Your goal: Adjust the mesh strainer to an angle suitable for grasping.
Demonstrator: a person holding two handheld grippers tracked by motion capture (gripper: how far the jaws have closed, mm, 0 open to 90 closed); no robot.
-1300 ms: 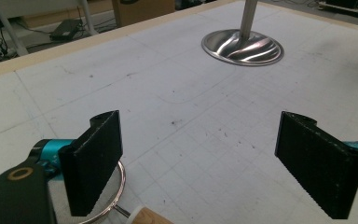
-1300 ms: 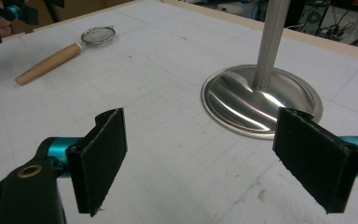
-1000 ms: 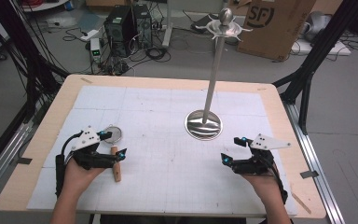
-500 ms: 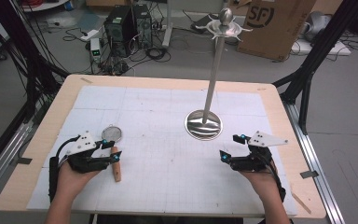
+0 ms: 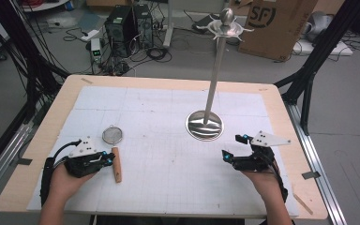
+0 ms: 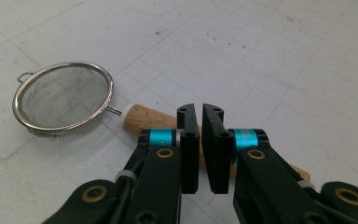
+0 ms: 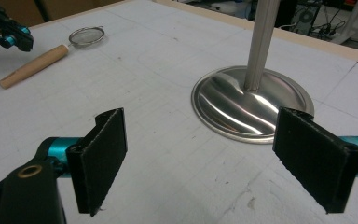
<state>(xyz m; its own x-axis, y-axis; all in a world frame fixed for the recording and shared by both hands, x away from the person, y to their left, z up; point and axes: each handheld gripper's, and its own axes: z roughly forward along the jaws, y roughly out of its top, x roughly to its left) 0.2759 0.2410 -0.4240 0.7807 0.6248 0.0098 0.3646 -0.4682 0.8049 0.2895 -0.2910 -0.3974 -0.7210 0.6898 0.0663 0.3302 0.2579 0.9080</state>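
Jaws of the left gripper, low at the left of the high view, have just been closing and now stand almost together with nothing between them, just above the wooden handle of the strainer. The right gripper, low at the right, is spread wide and empty. Farther up, right of centre, stands the metal stand.
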